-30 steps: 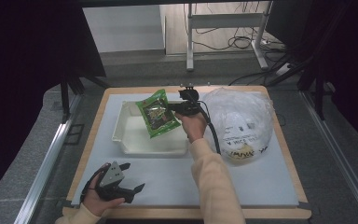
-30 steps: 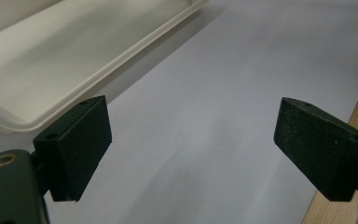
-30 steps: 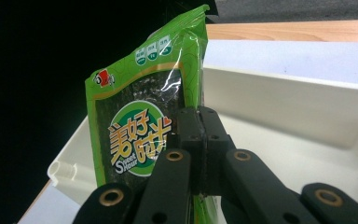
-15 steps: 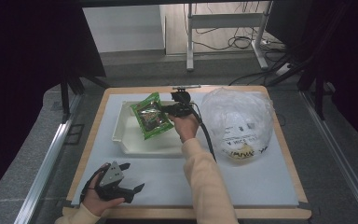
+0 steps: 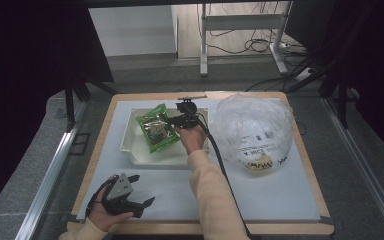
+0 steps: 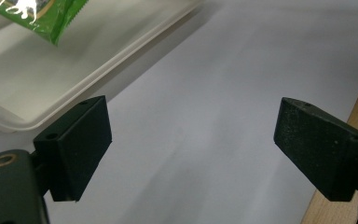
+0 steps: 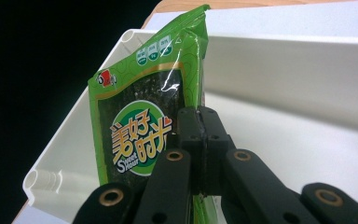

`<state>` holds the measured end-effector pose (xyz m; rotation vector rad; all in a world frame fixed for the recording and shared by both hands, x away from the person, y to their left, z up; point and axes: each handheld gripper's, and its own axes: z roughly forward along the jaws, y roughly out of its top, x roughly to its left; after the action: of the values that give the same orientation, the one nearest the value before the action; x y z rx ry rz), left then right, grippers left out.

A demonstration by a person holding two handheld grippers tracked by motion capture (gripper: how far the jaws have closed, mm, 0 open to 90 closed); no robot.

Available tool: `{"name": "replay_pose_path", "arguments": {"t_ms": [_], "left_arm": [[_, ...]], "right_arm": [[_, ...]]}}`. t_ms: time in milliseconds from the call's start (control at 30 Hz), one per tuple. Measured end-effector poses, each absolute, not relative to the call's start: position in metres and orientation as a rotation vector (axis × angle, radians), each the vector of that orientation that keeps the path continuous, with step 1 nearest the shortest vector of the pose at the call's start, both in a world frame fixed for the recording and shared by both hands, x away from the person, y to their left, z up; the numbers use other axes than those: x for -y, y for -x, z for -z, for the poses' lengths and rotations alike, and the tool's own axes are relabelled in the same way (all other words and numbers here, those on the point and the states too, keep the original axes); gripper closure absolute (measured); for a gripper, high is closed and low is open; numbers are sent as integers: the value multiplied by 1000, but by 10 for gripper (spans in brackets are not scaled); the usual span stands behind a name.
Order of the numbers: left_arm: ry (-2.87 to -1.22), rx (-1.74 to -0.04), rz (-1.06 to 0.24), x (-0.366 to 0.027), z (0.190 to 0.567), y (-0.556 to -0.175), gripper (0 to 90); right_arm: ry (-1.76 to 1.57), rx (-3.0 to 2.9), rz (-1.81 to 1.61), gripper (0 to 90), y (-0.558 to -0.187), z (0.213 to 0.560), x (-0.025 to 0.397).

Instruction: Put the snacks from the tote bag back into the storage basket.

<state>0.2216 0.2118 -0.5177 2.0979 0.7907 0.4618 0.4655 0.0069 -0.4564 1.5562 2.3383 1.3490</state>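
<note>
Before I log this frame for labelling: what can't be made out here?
- Packet: lower end hidden behind the right gripper in its view.
- Bag contents: high view, blurred by crinkled plastic.
- Tray: cut off by the left gripper view's edge.

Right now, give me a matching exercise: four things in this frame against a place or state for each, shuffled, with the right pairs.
Things:
1. green snack packet
2. white tray
3. clear plastic bag
4. left tool

Places or states:
A. open, near the table's front edge
B. clamped in the right tool
C. lying right of the tray
D. under the held packet

Pairs: 1-B, 2-D, 3-C, 4-A
</note>
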Motion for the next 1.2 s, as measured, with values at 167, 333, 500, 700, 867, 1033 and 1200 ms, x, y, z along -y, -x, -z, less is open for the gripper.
{"name": "replay_pose_path", "arguments": {"t_ms": [167,333,500,700,867,1033,1200], "left_arm": [[-2100,-787,-462,-211,518,-222,110],[-2101,-788,-461,-211,518,-222,110],[-2100,-786,-459,-212,517,-222,110],[-2093,-788,-462,-212,517,-221,110],[-2095,-785,-462,-212,517,-221,110],[-2095,-786,-462,-212,517,-221,110],[-2099,-784,-463,-212,517,-221,110]], "right_arm": [[-1566,-2329,-1346,900,-466,460,-13],[-1590,-2320,-1315,900,-466,466,-18],[-1622,-2305,-1293,899,-467,473,-24],[-1658,-2294,-1274,898,-469,483,-30],[-1698,-2265,-1236,895,-470,492,-35],[-1641,-2318,-1191,791,-467,498,-45],[-1590,-2347,-1193,660,-462,493,-45]]}}
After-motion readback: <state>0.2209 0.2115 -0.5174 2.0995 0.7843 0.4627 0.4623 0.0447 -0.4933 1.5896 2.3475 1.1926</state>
